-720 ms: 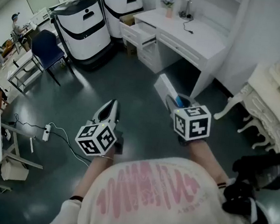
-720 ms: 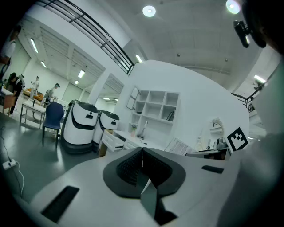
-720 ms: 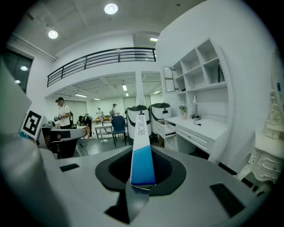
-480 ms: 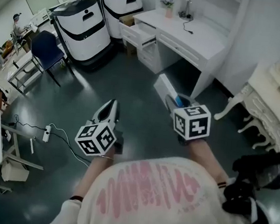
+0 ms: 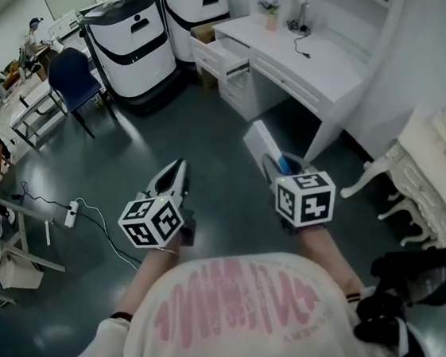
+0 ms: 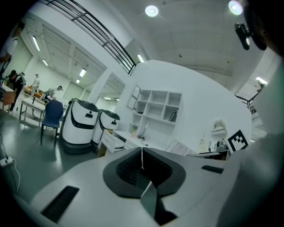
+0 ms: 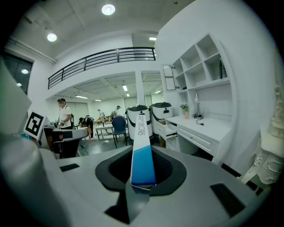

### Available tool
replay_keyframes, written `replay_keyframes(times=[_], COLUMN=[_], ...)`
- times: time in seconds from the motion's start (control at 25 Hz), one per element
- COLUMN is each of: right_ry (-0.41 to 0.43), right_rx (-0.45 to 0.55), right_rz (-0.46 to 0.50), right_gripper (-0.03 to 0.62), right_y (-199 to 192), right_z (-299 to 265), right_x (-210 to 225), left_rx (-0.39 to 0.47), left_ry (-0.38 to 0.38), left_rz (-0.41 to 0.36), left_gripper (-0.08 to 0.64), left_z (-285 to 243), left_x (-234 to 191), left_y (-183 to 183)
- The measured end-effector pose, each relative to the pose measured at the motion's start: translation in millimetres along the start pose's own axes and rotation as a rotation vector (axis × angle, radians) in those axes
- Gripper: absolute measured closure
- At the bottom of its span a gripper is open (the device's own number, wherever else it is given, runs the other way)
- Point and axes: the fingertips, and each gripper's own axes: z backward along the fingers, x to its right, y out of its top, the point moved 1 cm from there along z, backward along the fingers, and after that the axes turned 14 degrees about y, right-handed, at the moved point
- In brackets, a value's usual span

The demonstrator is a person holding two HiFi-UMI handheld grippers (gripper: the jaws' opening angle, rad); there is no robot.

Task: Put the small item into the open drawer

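**White-and-blue box, and a long carry ahead**

White desk [image 5: 301,58] stands far off, and its open drawer [image 5: 221,53] looks shallow, so a long box could snag the front edge. The slim box [image 7: 141,146] is well apart from it, clamped by one end in the right gripper [image 5: 275,162]. A quick swing may pivot it loose. The left gripper [image 6: 142,165] is pinched together, empty.

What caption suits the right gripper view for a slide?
Right gripper jaws shut on a slim white-and-blue box, open desk drawer ahead.

Right gripper [image 5: 278,162] holds a white-and-blue box [image 5: 260,142], well apart from the open drawer [image 5: 225,52]
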Motion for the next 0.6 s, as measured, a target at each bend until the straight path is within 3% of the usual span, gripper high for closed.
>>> replay_keyframes(times=[0.28,0.6], right_ry=[0.033,0.05], right_rx=[-0.015,-0.034], right_rz=[0.056,0.015], right_gripper=[0.505,0.505], right_y=[9.6,17.6], right_z=[-31.4,-85.4], right_x=[36.3,69.6], left_rx=[0.025,-0.034], left_ry=[0.022,0.016], left_rz=[0.032,0.04], left_gripper=[0.526,0.526], left_z=[-43.5,-96.7], left_x=[-2.0,-21.7], left_y=[6.5,4.1])
